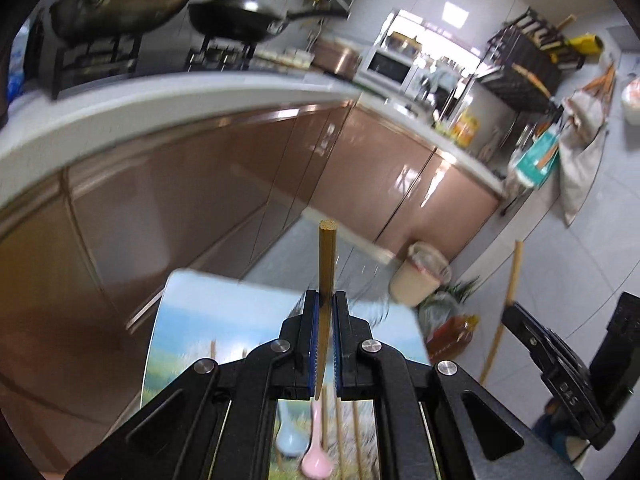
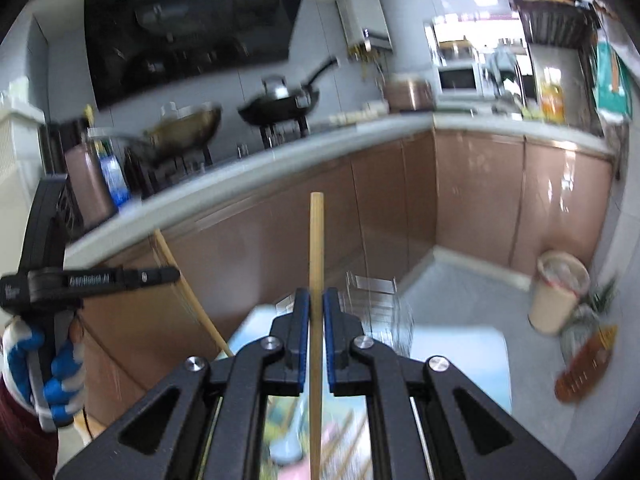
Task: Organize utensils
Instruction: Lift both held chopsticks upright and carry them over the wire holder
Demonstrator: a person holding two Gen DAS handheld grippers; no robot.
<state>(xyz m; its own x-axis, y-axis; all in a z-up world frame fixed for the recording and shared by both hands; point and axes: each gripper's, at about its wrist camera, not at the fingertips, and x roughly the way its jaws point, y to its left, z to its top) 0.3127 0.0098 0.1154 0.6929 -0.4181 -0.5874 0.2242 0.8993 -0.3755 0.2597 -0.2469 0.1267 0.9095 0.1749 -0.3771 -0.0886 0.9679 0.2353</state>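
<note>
Bamboo chopsticks (image 1: pixel 327 264) (image 2: pixel 316 264) are pinched, one in each hand-held gripper (image 1: pixel 327 300) (image 2: pixel 316 300); gripped low (long ends free), they could pivot and be dropped onto the table (image 1: pixel 224 320).

The lower end of each chopstick (image 1: pixel 327 264) (image 2: pixel 316 264) is hidden behind its gripper. Motion blur smears the spoons (image 1: pixel 316 456) and sticks lying on the table (image 1: pixel 224 304) below.

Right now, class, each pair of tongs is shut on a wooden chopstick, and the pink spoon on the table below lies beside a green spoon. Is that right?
Not quite. The left wrist view shows the spoon beside the pink spoon is pale blue, not green. The rest stands: the left tongs and right tongs each clamp a wooden chopstick.
</note>
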